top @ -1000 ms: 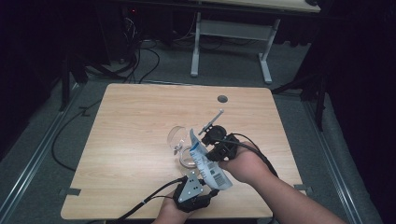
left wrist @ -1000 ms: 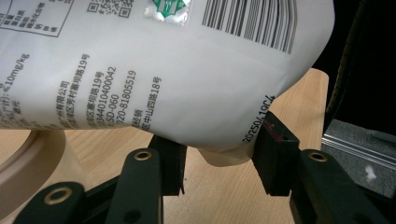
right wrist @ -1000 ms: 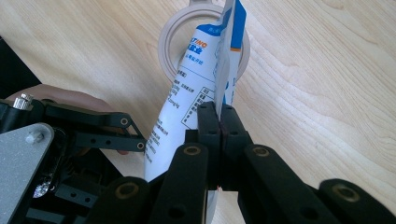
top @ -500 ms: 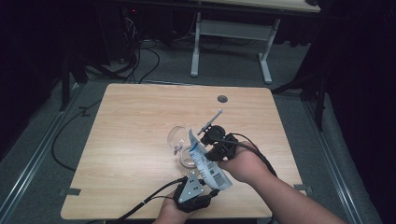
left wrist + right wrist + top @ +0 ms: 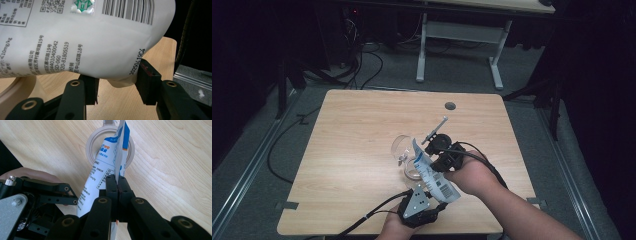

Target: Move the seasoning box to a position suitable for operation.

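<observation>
- A white printed pouch [image 5: 432,172] is hanging tilted above the near middle of the wooden desk [image 5: 357,130], its upper end leaning over a clear glass jar [image 5: 404,150].
- The right tongs [image 5: 117,185] are pinching the pouch's flat side seam; in the right gripper view the two black jaws are pressing together on the thin edge.
- The right hand [image 5: 469,175] is holding its gripper just right of the jar, with a cable trailing back along the forearm.
- The left tongs [image 5: 117,83] are sitting at the pouch's lower end. The bottom corner of the pouch [image 5: 85,37] is lying between the jaws.
- Left jaws are standing spread. The right-hand pad is touching the crimped bottom edge near the printed date code; the other pad is standing just under the bulging pouch wall, and I cannot tell whether it is touching.
- In the right gripper view, the pouch [image 5: 105,167] is standing over the round mouth of the jar [image 5: 93,143], which is resting on the desk.
- The left hand [image 5: 404,225] is working at the near edge of the desk, grey plate facing upward.
</observation>
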`<move>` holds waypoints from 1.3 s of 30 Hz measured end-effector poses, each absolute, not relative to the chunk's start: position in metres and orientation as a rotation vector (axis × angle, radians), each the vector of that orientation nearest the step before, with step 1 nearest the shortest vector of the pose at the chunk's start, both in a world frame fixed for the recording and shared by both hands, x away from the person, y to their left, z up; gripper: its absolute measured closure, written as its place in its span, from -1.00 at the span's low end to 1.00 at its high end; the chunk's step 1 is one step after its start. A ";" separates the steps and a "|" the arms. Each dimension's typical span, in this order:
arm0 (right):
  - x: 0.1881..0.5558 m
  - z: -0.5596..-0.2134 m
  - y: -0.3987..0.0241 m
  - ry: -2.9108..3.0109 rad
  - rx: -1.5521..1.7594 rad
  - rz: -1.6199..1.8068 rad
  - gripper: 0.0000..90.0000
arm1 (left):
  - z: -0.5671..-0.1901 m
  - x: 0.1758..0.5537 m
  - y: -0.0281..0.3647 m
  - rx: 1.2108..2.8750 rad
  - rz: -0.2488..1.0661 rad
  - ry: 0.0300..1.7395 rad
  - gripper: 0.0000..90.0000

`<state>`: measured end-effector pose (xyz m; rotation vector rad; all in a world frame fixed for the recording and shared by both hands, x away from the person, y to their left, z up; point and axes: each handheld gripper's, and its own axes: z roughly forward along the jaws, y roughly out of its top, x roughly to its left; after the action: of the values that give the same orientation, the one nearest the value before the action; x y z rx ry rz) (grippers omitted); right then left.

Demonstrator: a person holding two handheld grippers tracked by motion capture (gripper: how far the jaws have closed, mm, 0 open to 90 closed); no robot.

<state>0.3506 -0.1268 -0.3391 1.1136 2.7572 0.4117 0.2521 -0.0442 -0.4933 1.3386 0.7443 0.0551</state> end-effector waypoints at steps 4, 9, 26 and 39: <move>0.351 -0.340 -0.127 2.758 1.117 0.407 1.00 | -0.493 0.252 -0.044 1.343 0.051 0.749 0.28; 0.351 -0.340 -0.126 2.758 1.116 0.400 1.00 | -0.494 0.251 -0.045 1.345 0.055 0.748 0.29; 0.352 -0.339 -0.129 2.759 1.110 0.411 1.00 | -0.490 0.252 -0.047 1.333 0.034 0.756 0.30; 0.354 -0.339 -0.129 2.766 1.104 0.422 1.00 | -0.489 0.253 -0.047 1.331 0.034 0.756 0.31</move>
<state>0.3541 -0.1291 -0.3388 1.1040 2.7663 0.4223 0.2533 -0.0469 -0.4888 1.3315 0.7557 0.0343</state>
